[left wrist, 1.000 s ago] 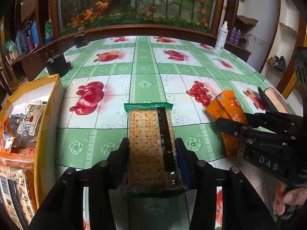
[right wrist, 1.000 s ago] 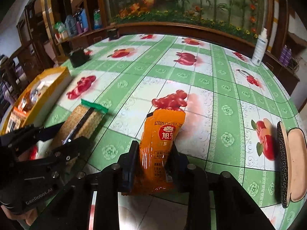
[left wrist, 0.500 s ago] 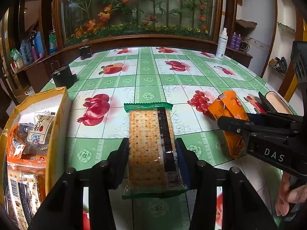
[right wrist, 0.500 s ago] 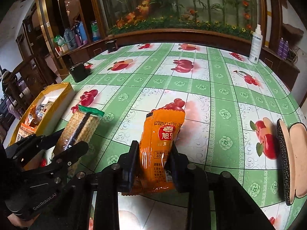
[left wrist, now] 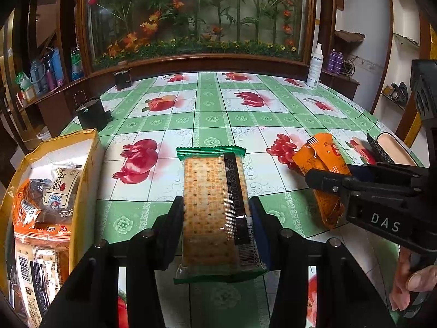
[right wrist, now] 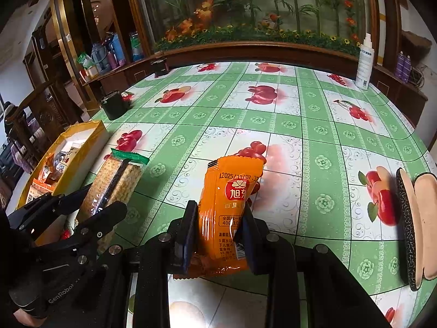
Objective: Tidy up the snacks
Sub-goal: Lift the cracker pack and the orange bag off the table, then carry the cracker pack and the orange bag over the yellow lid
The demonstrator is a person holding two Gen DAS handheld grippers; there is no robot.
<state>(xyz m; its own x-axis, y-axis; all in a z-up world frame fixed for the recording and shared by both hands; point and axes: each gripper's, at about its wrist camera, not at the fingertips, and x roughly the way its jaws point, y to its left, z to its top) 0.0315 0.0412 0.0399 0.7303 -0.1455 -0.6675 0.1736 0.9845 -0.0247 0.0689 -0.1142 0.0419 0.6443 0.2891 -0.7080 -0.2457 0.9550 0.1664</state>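
A clear packet of crackers (left wrist: 210,180) with green ends is pinched at its near half by my left gripper (left wrist: 215,207), which is shut on it. The packet's far end points out over the table. An orange snack packet (right wrist: 232,191) stands tilted between the pads of my right gripper (right wrist: 218,210), shut on its lower half. A yellow cardboard box (left wrist: 84,169) with several snack packets inside sits at the left, close beside the left gripper. In the right wrist view the cracker packet (right wrist: 114,183) and left gripper (right wrist: 103,199) show at the left, next to the box (right wrist: 90,147).
The table (left wrist: 210,109) wears a green and white cloth printed with fruit. Two black containers (left wrist: 91,114) stand at its far left, a white spray bottle (left wrist: 314,65) at the far right. A beige oval thing with a dark patterned rim (right wrist: 412,218) lies at the right edge.
Both grippers have tilted up a little, so more of the planted glass case behind the table shows. Both packets stay gripped as before.
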